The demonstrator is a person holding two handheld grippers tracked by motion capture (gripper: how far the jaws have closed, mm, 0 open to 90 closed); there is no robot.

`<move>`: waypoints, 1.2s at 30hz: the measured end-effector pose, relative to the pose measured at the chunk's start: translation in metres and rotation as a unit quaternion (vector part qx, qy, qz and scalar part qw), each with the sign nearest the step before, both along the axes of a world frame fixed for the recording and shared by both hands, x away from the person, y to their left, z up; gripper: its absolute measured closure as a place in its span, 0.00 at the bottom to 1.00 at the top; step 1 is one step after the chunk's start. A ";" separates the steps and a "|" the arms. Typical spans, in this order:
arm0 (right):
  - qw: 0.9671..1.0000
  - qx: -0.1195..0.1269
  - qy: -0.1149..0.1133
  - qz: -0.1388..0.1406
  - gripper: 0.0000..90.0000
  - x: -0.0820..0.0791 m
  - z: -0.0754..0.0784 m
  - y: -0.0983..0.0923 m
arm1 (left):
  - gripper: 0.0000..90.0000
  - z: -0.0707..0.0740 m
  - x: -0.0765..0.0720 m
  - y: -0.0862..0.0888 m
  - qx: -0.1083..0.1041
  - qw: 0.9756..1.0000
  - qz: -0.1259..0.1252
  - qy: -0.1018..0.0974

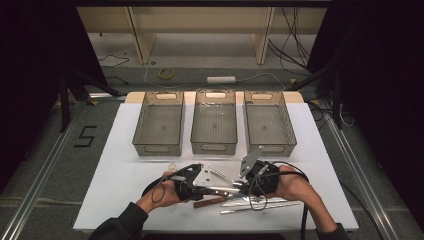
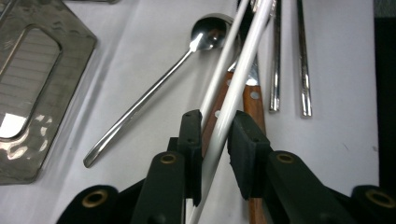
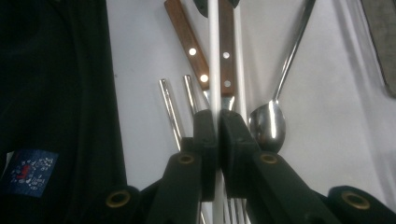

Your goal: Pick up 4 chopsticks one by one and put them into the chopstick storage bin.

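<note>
White chopsticks (image 2: 233, 84), a slender glossy pair, are the item in hand; they hang just above the near edge of the table (image 1: 125, 185), spanning the gap between both tools, over a small heap of cutlery.

Left side: the left gripper (image 2: 215, 135) has its jaws drawn in around one white stick. That stick lies slantwise between the pads, and the jaws are near it on both sides, but the left gripper view leaves doubt whether both pads yet press on it. The second white stick passes just outside the left jaw, apparently not captured. In my judgement this tool takes the far end of the stick to steady it or to part it from its mate.

Beneath, flat on the table: a steel spoon (image 2: 154, 88), a wooden-handled knife (image 2: 254, 105) with pale rivets, and two metal chopsticks (image 2: 289, 60) lying parallel.

Right side: the right gripper (image 3: 217, 126) is pressed together on a white stick, which runs straight up between the pads. This grip appears to carry the load.

Farther back in the high view stand three mesh bins (image 1: 159, 125) in a row, none holding cutlery that I can make out. Their placement suggests sorting by kind, each bin within easy reach.
</note>
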State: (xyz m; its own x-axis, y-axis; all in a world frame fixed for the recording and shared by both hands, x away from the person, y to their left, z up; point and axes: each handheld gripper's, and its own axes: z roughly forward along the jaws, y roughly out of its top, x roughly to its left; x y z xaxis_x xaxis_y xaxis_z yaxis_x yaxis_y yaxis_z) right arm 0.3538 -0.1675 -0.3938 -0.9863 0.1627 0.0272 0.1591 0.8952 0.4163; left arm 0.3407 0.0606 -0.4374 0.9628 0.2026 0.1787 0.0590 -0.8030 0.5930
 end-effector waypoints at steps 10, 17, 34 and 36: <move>0.999 0.037 -0.014 -0.020 0.69 0.001 0.008 -0.006 | 0.92 -0.001 -0.005 0.002 0.032 0.998 -0.045 0.010; 0.991 0.095 -0.048 -0.079 0.48 0.003 0.026 -0.015 | 0.92 0.006 0.000 0.008 0.032 0.999 -0.012 0.009; 0.960 0.192 -0.080 -0.189 0.34 0.002 0.006 -0.033 | 0.92 0.026 0.024 0.041 -0.040 0.987 0.148 0.050; 0.959 0.195 -0.076 -0.193 0.33 0.001 -0.002 -0.035 | 0.92 0.029 0.027 0.046 -0.051 0.984 0.166 0.051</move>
